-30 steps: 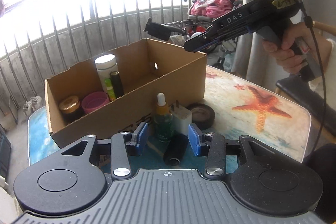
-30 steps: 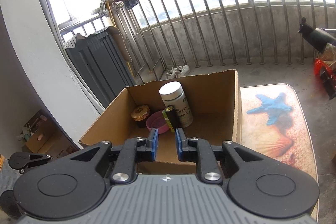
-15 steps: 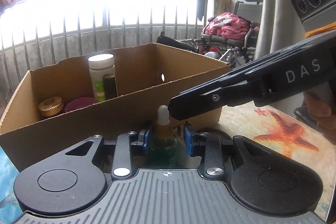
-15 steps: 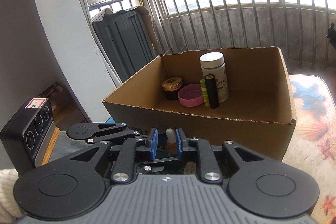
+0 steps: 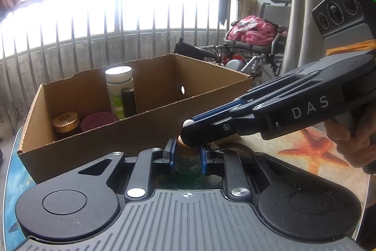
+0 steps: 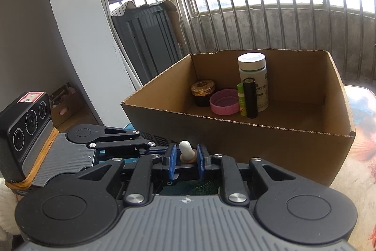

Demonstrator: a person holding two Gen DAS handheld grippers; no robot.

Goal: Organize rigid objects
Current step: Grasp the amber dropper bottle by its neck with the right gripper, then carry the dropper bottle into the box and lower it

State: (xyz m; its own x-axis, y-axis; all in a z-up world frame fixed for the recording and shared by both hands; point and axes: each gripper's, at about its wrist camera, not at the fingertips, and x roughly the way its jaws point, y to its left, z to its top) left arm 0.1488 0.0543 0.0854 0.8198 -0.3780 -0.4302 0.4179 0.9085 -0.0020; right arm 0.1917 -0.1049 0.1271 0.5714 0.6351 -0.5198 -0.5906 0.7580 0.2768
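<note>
A green dropper bottle [image 5: 188, 162] with a white rubber bulb [image 6: 185, 149] stands just in front of the cardboard box [image 5: 145, 131]. My left gripper [image 5: 187, 155] is shut on the bottle's body. My right gripper [image 6: 185, 158] reaches in from the right and has its blue pads around the bottle's neck and bulb; it also shows in the left wrist view [image 5: 192, 131]. Whether the pads touch the neck is unclear. The box holds a white pill bottle [image 6: 253, 84], a black tube [image 6: 250, 98], a green tube [image 6: 241, 99], a pink lid [image 6: 224, 102] and a gold-capped jar [image 6: 203, 93].
The box stands on a table with a starfish-print cloth [image 5: 312, 154]. A dark round dish [image 5: 231, 148] lies behind the right finger of the left gripper. A railing [image 5: 117, 22], a wheelchair [image 5: 253, 39] with pink cloth and a grey cabinet [image 6: 145, 39] stand beyond.
My left gripper moved forward and closed on the dropper bottle. My right gripper came down from above the box to the bottle's neck and bulb.
</note>
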